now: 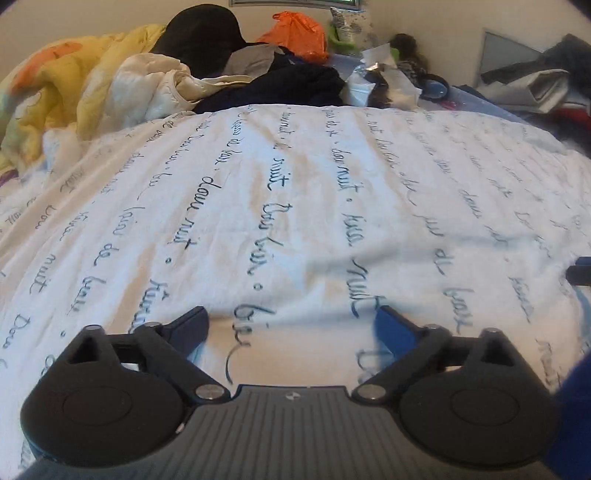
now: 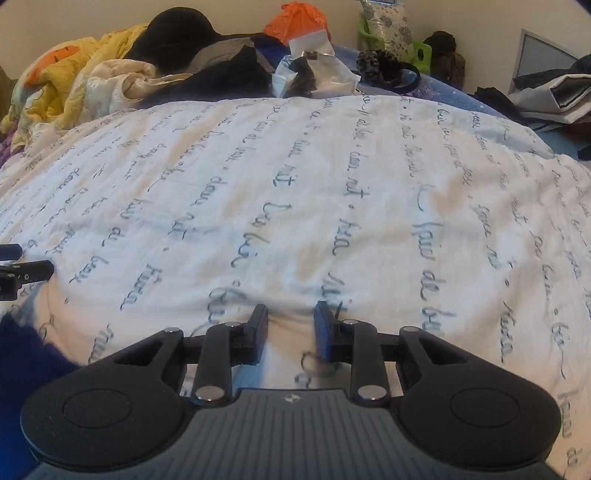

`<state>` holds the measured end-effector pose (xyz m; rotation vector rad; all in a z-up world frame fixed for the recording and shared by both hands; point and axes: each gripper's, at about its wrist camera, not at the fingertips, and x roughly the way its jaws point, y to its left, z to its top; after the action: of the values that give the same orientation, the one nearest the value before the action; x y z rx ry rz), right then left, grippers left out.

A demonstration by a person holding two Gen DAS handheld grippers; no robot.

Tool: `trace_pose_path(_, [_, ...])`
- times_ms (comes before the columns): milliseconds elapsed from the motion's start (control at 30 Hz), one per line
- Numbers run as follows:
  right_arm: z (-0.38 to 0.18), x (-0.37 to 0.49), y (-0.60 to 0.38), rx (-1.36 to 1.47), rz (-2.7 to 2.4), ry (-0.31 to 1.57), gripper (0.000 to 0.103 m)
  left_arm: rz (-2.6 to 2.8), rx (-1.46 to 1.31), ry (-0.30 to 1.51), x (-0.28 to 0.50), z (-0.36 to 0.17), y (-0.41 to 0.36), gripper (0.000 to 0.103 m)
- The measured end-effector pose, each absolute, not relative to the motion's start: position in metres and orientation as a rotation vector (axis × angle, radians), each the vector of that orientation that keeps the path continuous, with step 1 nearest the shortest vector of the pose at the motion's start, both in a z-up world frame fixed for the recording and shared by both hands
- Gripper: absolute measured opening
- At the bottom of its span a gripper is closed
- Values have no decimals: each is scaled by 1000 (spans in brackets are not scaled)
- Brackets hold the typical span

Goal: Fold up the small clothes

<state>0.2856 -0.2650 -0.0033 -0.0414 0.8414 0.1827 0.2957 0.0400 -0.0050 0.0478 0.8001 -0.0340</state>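
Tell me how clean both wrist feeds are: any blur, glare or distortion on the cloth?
Left wrist view: fisheye bows the white cloth with blue handwriting print; the left gripper shows soft, slightly smeared blue fingers. Right wrist view: same bowing, print near the right gripper blurred, no glare; light even and dim.

The printed cloth (image 1: 295, 206) lies spread flat before me, filling the middle of the bed. My left gripper (image 1: 293, 325) hovers over its near edge, my right gripper (image 2: 290, 325) beside it to the right. Behind the cloth sits a pile of clothes (image 1: 280, 85), a crumpled quilt (image 1: 74, 81) to its left, a plastic bag (image 1: 295, 33) further back by the wall.
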Motion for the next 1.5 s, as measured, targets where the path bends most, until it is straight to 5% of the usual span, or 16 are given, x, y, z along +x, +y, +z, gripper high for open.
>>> trace_pose_path(200, [-2, 352, -256, -21, 97, 844, 28, 80, 85, 767, 337, -3, 33, 100])
trace_pose_path(267, [0, 352, -242, -90, 69, 854, 29, 87, 109, 760, 327, 7, 33, 56])
trace_pose_path(300, [4, 346, -240, -91, 51, 870, 29, 55, 67, 771, 315, 15, 38, 53])
trace_pose_path(400, [34, 274, -240, 10, 198, 787, 32, -21, -8, 658, 239, 49, 48, 85])
trace_pose_path(433, [42, 242, -237, 14, 257, 759, 43, -41, 5, 615, 208, 56, 46, 100])
trace_pose_path(533, [50, 160, -226, -14, 362, 697, 75, -165, 49, 586, 120, 60, 24, 99])
trace_pose_path(700, [16, 108, -202, -184, 420, 780, 73, -337, 235, 663, 49, 20, -26, 89])
trace_pose_path(833, [-4, 101, -223, -115, 427, 785, 74, -279, 229, 649, 39, 7, -12, 102])
trace_pose_path(1133, [12, 40, -249, 106, 377, 874, 78, -328, -80, 933, 19, 8, 29, 97])
trace_pose_path(1500, [-15, -11, -241, -113, 425, 799, 77, -284, 37, 855, 0, 0, 12, 103])
